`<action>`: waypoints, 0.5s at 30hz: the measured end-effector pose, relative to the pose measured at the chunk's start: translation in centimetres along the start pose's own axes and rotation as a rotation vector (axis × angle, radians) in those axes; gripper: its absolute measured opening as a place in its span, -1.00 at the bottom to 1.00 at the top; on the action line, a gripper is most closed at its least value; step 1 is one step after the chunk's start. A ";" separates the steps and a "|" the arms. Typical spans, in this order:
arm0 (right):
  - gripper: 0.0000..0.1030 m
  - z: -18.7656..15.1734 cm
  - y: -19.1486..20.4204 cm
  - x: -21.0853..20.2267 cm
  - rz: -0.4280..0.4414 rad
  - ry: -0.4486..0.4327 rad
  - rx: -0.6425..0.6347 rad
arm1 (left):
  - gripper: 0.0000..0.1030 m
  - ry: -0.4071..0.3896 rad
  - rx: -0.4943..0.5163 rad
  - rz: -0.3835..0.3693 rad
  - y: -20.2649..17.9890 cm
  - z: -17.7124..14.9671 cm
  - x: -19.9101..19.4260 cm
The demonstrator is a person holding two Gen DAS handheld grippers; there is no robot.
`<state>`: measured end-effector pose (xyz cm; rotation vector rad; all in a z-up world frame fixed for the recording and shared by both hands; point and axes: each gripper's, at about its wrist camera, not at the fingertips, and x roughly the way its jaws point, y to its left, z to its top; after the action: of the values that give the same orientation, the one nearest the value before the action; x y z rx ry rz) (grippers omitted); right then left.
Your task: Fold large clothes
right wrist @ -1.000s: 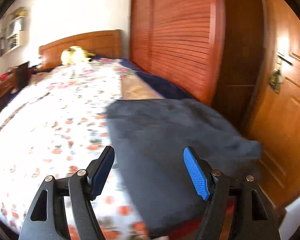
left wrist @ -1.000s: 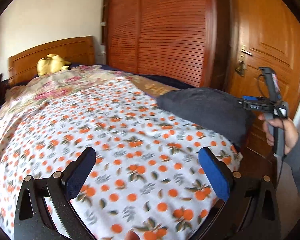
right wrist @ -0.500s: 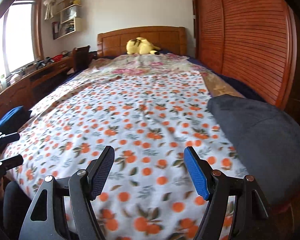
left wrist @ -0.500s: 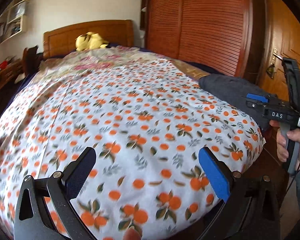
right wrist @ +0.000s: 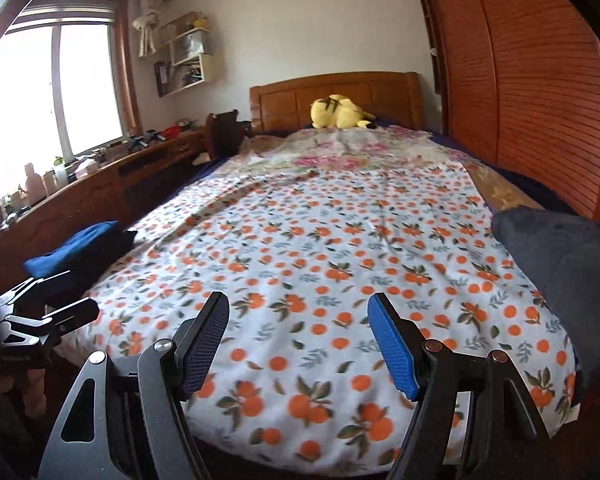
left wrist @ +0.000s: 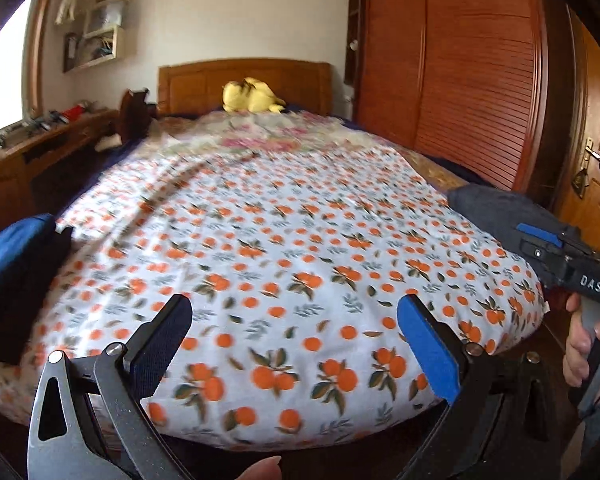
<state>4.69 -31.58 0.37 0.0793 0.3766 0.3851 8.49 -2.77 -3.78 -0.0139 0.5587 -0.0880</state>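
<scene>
Left wrist view: both tongs, left (left wrist: pixel 288 336) and right (right wrist: pixel 298 340), hang spread and empty above the bed's orange-print sheet (left wrist: pixel 284 240). The folded dark grey garment (left wrist: pixel 496 208) lies at three o'clock, the blue-and-black clothing pile (left wrist: pixel 16 276) at nine; a low reach could pinch sheet with cloth.

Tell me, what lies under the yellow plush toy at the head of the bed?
The yellow plush toy rests on dark blue bedding at the top edge of the floral blanket, before the headboard. Any pillow beneath is covered.

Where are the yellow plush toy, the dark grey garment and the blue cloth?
yellow plush toy (right wrist: pixel 338 113), right wrist view, its body.
dark grey garment (right wrist: pixel 556 256), right wrist view, its top.
blue cloth (left wrist: pixel 8 256), left wrist view, its middle.
</scene>
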 end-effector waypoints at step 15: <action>0.43 -2.2 3.4 -2.1 0.013 -0.074 -0.051 | 0.99 -0.113 -0.031 0.101 2.4 -0.3 -5.8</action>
<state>0.82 -29.21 -0.44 0.0457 0.2933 0.4031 3.62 0.09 -1.06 -0.0203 0.4470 0.0198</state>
